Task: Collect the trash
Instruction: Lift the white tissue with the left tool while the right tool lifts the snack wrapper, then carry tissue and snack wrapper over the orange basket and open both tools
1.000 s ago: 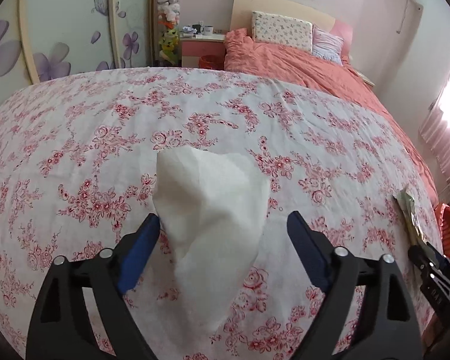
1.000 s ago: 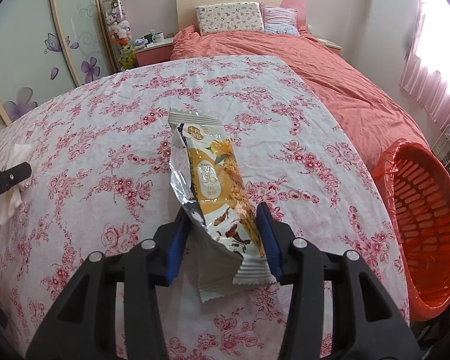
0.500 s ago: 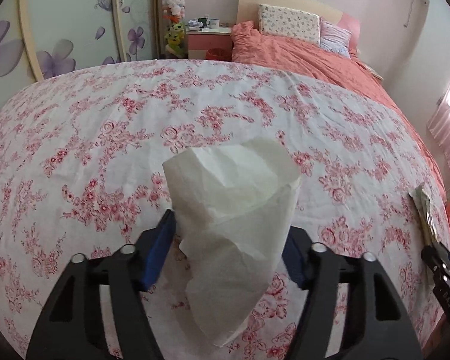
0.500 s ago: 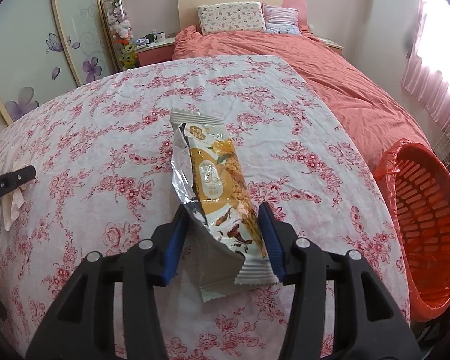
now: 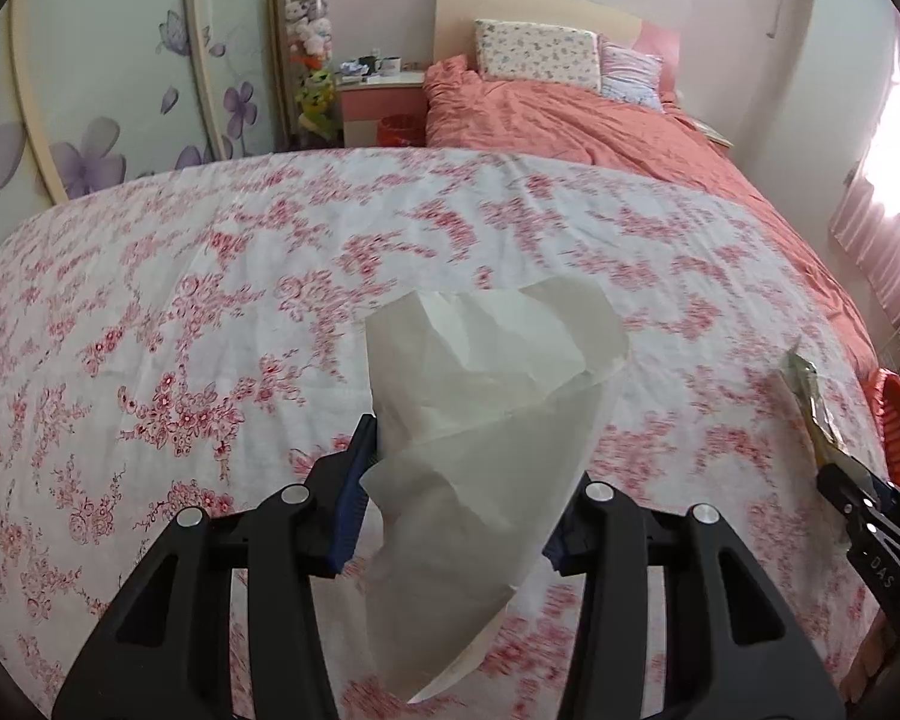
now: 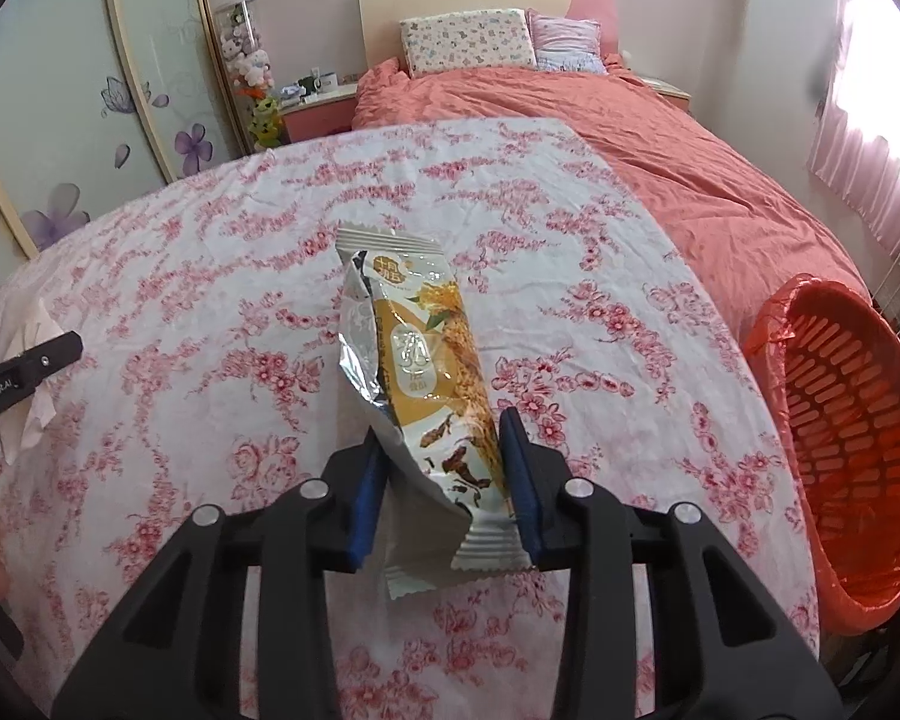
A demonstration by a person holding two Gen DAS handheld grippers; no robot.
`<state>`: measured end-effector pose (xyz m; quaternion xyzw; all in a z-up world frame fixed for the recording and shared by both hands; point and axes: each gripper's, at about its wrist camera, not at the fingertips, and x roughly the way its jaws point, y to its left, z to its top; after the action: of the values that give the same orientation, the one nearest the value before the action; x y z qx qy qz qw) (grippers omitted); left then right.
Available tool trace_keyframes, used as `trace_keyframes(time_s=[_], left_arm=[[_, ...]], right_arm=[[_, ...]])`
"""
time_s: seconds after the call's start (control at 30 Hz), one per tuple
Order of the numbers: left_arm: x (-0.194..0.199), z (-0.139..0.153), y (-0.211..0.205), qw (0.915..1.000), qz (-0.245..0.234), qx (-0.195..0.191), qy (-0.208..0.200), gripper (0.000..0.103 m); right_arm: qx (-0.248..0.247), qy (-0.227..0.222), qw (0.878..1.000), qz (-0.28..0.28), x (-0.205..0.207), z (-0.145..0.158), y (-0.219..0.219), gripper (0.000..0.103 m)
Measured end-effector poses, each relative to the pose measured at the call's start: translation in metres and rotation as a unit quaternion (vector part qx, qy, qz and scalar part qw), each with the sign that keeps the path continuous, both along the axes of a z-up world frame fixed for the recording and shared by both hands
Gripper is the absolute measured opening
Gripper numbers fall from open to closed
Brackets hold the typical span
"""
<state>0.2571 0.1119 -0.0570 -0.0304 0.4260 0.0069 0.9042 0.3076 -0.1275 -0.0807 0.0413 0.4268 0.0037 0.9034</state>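
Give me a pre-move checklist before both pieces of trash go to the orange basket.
1. Left gripper shut on the white tissue: ok.
2. Right gripper shut on the snack wrapper: ok.
3. Tissue lifted off the floral tablecloth: ok, though its tail hangs low.
4. Orange basket opening unobstructed: ok.
5. Wrapper empty: cannot tell.
6. Basket right of both grippers: ok.

Floral-print cloth [image 5: 510, 222] motion-blurred in left view. White crumpled tissue [image 5: 480, 450] hides right pad of left claw [image 5: 459, 495]. Orange plastic mesh basket [image 6: 858, 450] cut off at frame edge. Small items on pink nightstand [image 5: 384, 87] unreadable.
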Motion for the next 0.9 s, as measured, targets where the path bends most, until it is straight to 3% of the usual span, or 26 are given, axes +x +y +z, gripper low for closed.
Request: trace_keyframes(time_s=[0.5,0.9], left_arm=[[-0.035,0.047,-0.084,0.9951,-0.083,0.019,-0.050,0.047],[-0.053,0.062,-0.152,0.9867,-0.139,0.036,-0.076,0.047]], right_arm=[[0.017,-0.082,0.996,-0.023,-0.051,0.070,-0.040,0.037],[0.022,-0.138,0.988,-0.058,-0.093,0.111,-0.088,0.037]])
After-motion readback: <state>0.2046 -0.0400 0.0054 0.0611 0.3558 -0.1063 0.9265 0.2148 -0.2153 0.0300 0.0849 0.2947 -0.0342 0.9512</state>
